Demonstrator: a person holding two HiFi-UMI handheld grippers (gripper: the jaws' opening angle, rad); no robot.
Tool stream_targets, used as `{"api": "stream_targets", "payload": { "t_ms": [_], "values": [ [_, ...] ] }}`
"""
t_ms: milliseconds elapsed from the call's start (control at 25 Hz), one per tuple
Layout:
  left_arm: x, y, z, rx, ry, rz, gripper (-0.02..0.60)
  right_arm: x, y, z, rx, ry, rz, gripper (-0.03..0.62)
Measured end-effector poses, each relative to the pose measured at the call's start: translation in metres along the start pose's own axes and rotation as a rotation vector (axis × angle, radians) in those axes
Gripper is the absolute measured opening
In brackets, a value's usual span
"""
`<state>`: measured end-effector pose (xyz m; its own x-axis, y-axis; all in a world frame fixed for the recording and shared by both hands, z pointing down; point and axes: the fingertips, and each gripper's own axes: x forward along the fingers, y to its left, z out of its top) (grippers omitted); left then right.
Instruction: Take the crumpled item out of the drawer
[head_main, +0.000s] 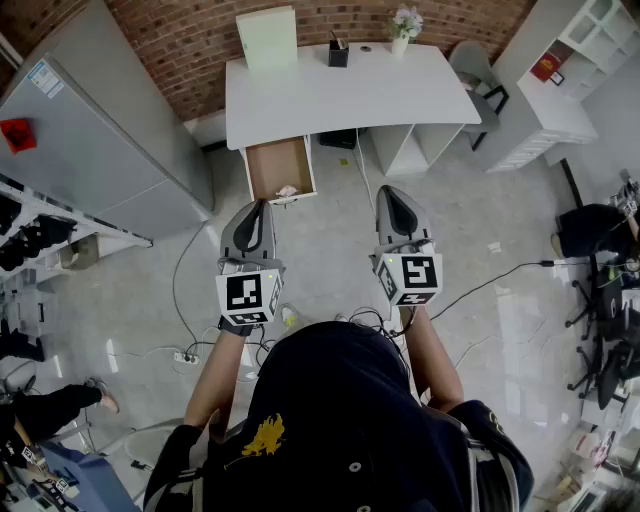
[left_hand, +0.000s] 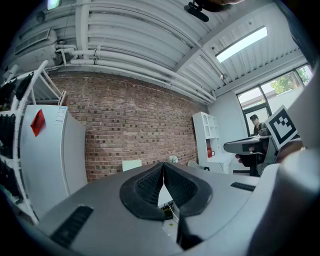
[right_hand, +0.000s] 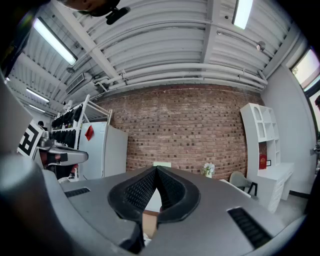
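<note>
A white desk (head_main: 340, 95) stands against the brick wall, and its wooden drawer (head_main: 262, 168) is pulled out toward me. A small crumpled pale item (head_main: 287, 190) lies at the drawer's front edge. My left gripper (head_main: 259, 207) is held in the air just short of the drawer, jaws shut and empty. My right gripper (head_main: 389, 192) is level with it to the right, also shut with nothing in it. Each gripper view shows tips meeting: the left gripper (left_hand: 163, 165) and the right gripper (right_hand: 156, 169) both point at the brick wall.
On the desk are a pale green box (head_main: 267, 38), a black holder (head_main: 338, 52) and a small flower vase (head_main: 402, 25). A grey cabinet (head_main: 95, 130) stands left, white shelves (head_main: 560, 70) right. Cables (head_main: 185, 300) run across the floor.
</note>
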<state>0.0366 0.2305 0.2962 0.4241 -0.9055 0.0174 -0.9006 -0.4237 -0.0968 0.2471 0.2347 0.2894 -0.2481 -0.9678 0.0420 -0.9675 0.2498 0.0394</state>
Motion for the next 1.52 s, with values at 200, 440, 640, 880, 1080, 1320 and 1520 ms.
{"api": "stream_targets", "payload": {
  "t_ms": [200, 440, 640, 880, 1080, 1320, 1520],
  "values": [
    [0.005, 0.015, -0.011, 0.050, 0.012, 0.019, 0.018, 0.018, 0.016, 0.005, -0.041, -0.030, 0.018, 0.026],
    [0.002, 0.030, -0.038, 0.042, 0.075, -0.004, 0.018, 0.031, 0.033, -0.003, -0.044, 0.000, 0.027, 0.026],
    [-0.008, 0.060, -0.055, 0.019, 0.098, 0.004, 0.018, 0.045, 0.055, -0.018, -0.030, 0.027, 0.041, 0.035],
    [-0.020, 0.101, -0.077, -0.014, 0.116, 0.015, 0.018, 0.066, 0.079, -0.040, -0.024, 0.097, 0.068, 0.242],
    [-0.025, 0.148, -0.093, -0.044, 0.131, 0.037, 0.018, 0.089, 0.102, -0.050, -0.035, 0.160, 0.062, 0.304],
    [-0.013, 0.177, -0.115, -0.067, 0.168, 0.039, 0.018, 0.114, 0.120, -0.074, -0.013, 0.216, 0.070, 0.310],
    [0.023, 0.194, -0.132, -0.060, 0.205, 0.042, 0.018, 0.160, 0.117, -0.088, -0.006, 0.232, 0.094, 0.310]
  ]
}}
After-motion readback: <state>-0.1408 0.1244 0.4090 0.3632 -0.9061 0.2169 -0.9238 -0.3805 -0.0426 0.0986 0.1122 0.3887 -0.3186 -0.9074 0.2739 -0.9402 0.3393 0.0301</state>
